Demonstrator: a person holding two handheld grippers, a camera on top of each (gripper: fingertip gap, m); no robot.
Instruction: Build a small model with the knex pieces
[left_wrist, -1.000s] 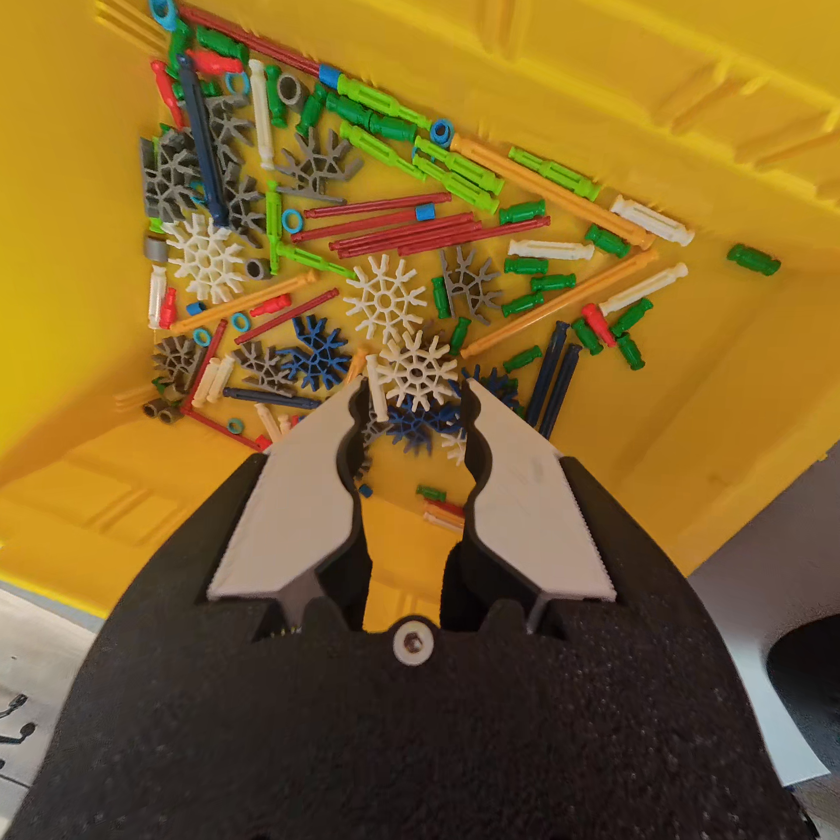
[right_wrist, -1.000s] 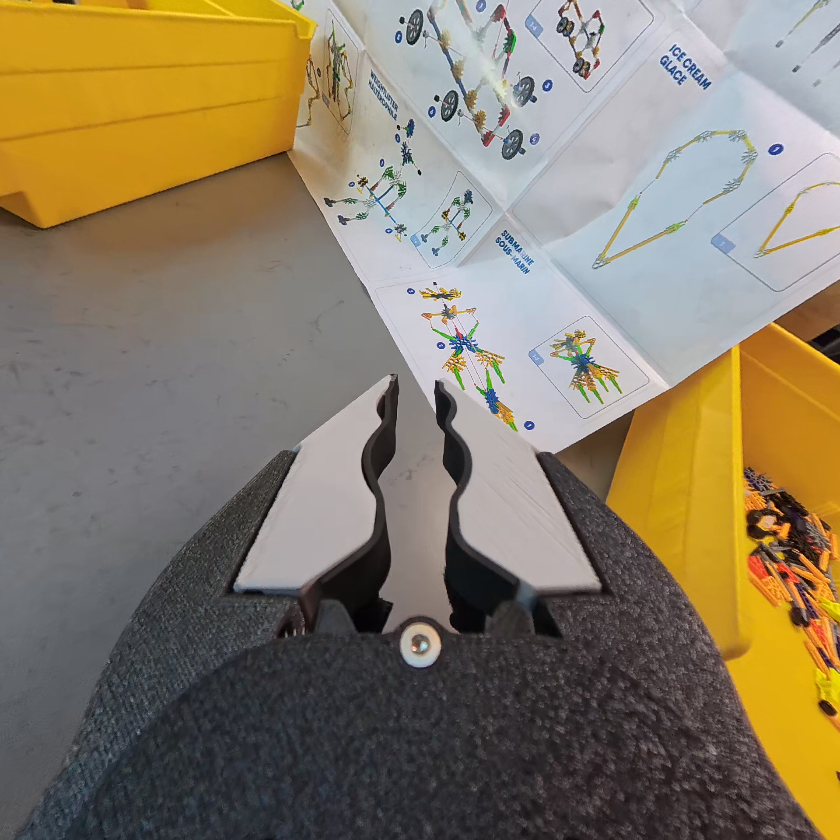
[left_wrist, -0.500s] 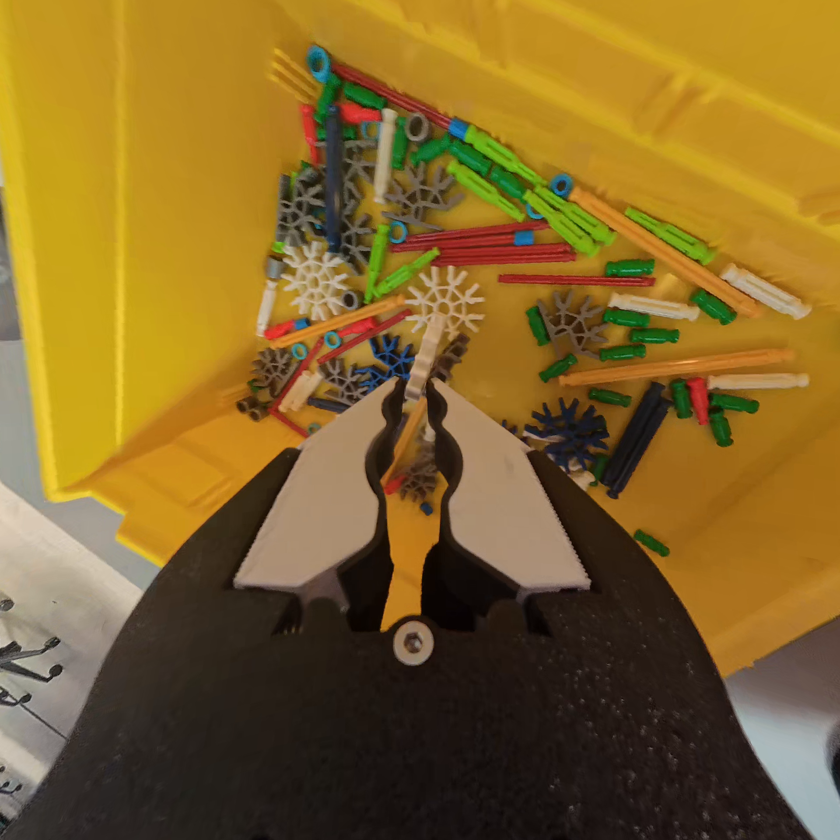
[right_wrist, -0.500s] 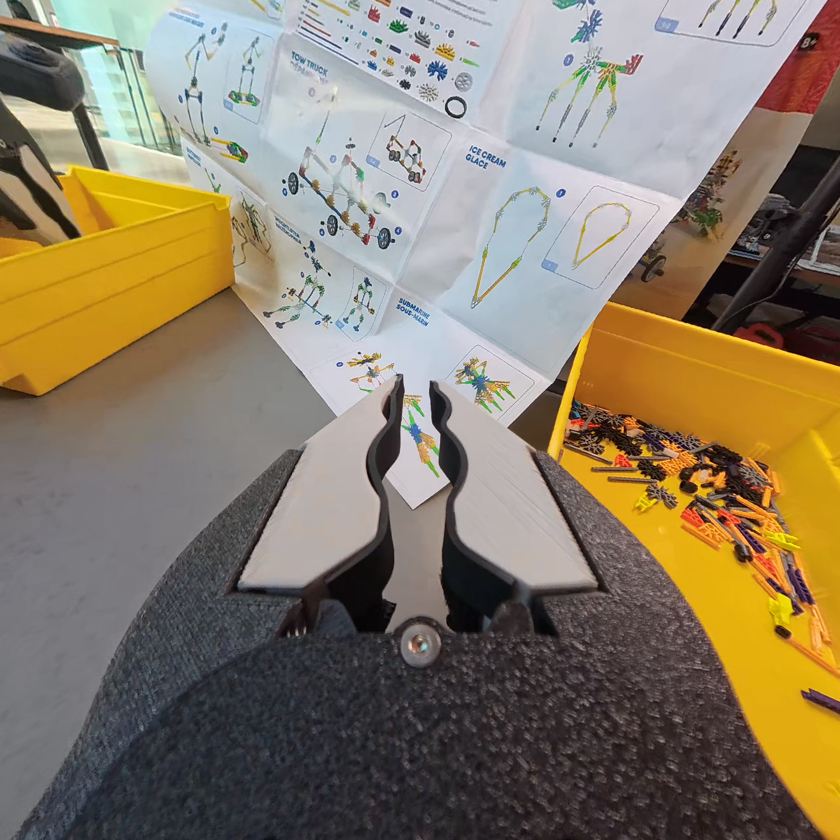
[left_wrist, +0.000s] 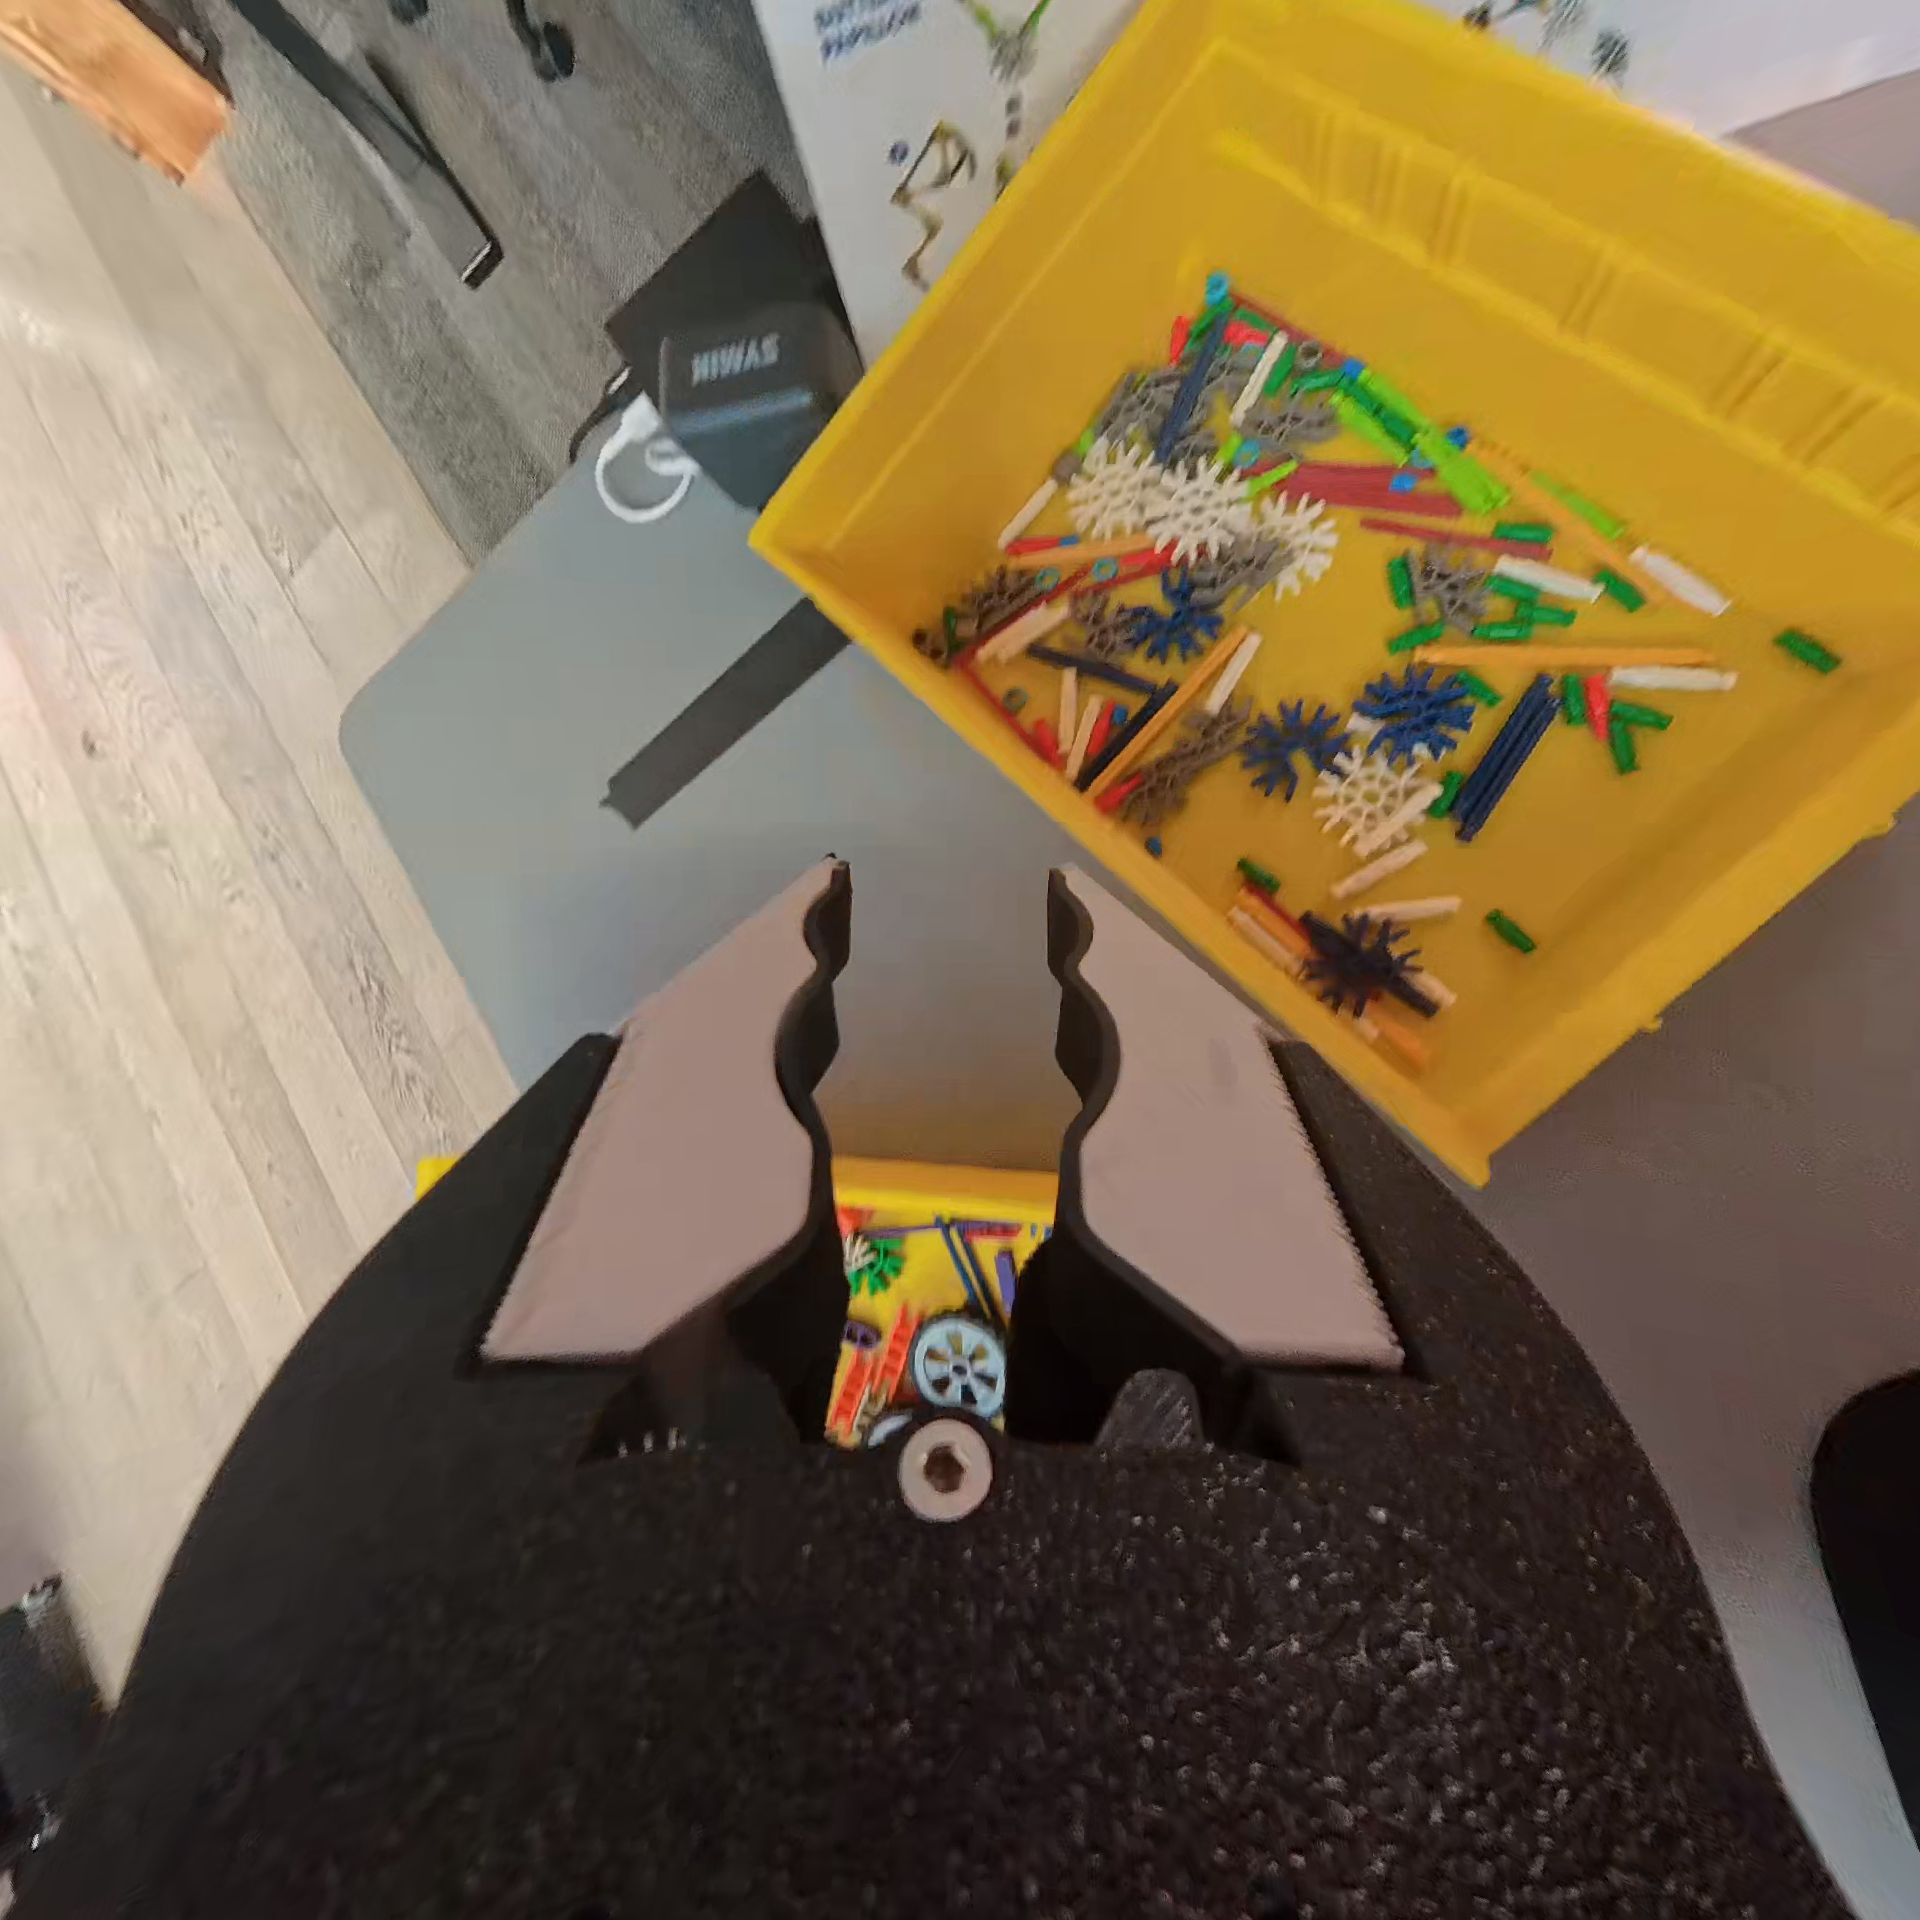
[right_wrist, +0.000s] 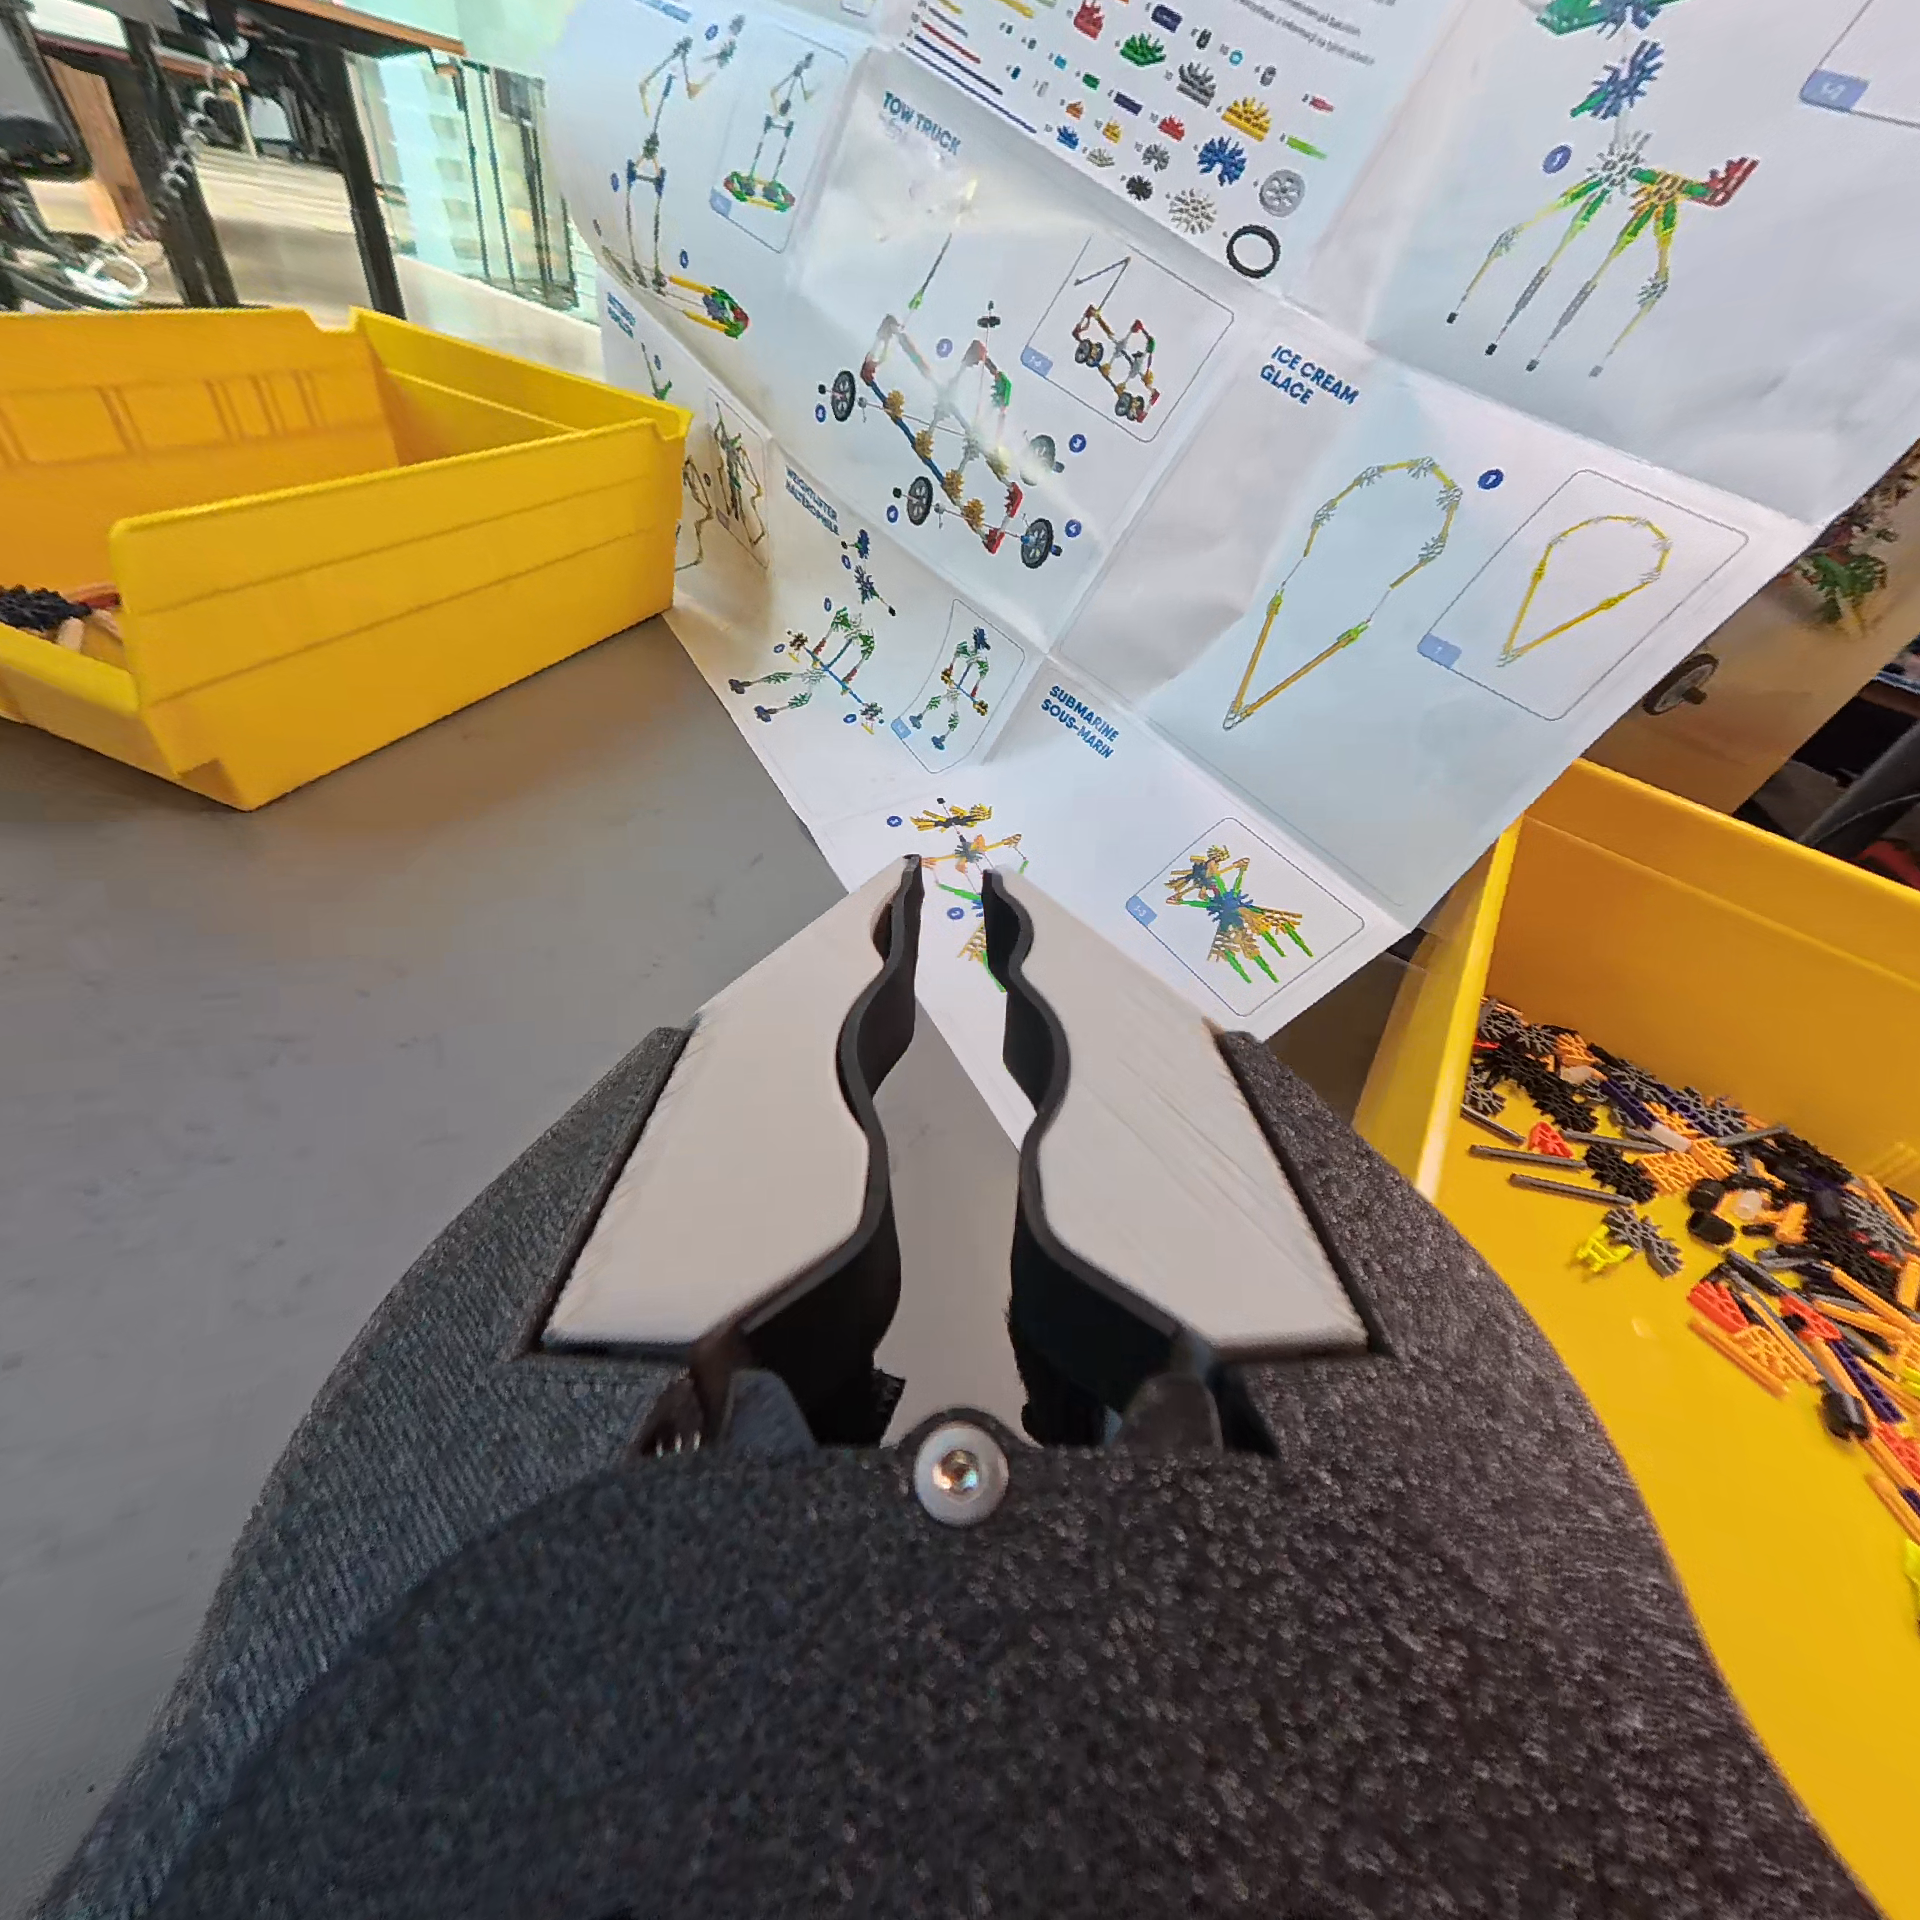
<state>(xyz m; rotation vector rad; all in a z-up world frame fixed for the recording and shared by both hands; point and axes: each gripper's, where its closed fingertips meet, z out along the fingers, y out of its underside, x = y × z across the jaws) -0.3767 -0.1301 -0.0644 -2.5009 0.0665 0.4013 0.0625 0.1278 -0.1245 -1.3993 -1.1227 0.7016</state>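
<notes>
left wrist view: the left claw (left_wrist: 943, 883) is spread wide with nothing between its jaws, hanging over the grey table (left_wrist: 582, 665). just ahead to the right sits a yellow bin (left_wrist: 894, 488) strewn with rods and a white snowflake connector (left_wrist: 1371, 795). a second yellow bin (left_wrist: 940, 1179) with a grey wheel (left_wrist: 961, 1366) shows below, between the fingers.

right wrist view: the right claw (right_wrist: 948, 883) is nearly closed, a narrow gap left, holding nothing. it points at the folded instruction sheet (right_wrist: 1247, 436) propped on the table, between a stacked yellow bin (right_wrist: 395, 592) to the left and a yellow parts bin (right_wrist: 1444, 1039) to the right.
</notes>
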